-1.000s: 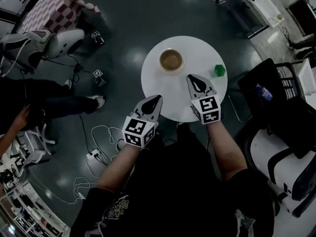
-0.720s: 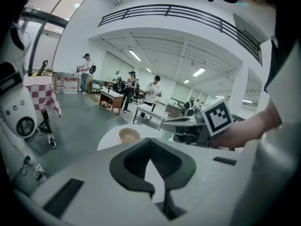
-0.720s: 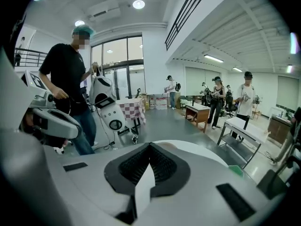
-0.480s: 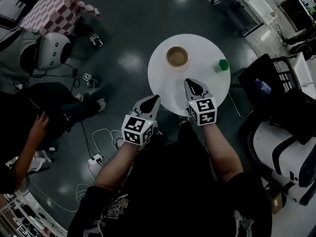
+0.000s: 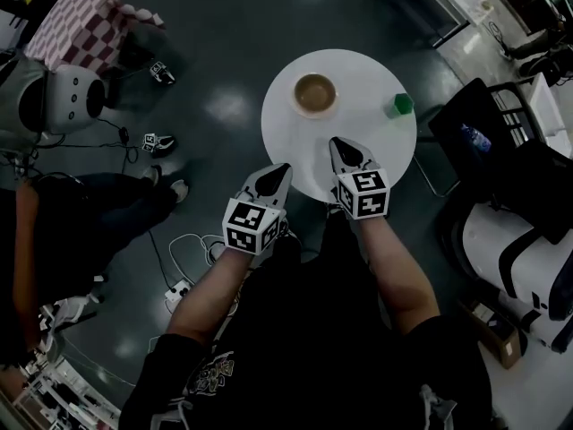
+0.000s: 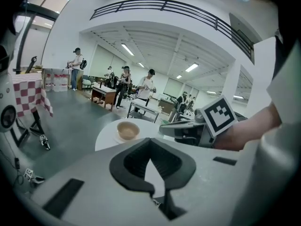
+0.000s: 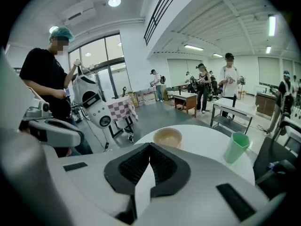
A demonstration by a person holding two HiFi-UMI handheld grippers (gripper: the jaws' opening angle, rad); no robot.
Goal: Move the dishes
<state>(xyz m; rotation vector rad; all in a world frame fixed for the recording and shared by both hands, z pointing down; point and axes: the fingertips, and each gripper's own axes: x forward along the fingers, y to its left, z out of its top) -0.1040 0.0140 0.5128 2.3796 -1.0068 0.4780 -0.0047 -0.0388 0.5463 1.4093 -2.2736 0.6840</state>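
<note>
Where the bowl sits: the tan bowl (image 5: 315,92) stands upright on a pale saucer (image 6: 117,138) on the far-left part of the round white desk (image 5: 363,79), well apart from both of your claws.
Right claw: your right claw (image 5: 341,144) hovers over the near part of the desk, jaws pressed together with nothing between them. The bowl lies ahead of it, toward the far side and slightly left.
Left claw: your left claw (image 5: 279,171) hangs just off the desk's near-left edge, jaws likewise together and empty. The bowl lies ahead of it and to the right.
Nearer hand: the right one, by my judgement, though not by much.
Long axis: none, since the bowl is round. You can come at its rim from any side, and from the near side is the shortest way.
Green cup: the green cup (image 5: 402,105) stands upright on the right part of the desk, well apart from the bowl and to the far right of your right claw.
Containers: the bowl looks empty in both gripper views, and the saucer carries only the bowl. No view shows the inside of the cup.
Before any grasp: the jaws must part first, since both claws are closed.
</note>
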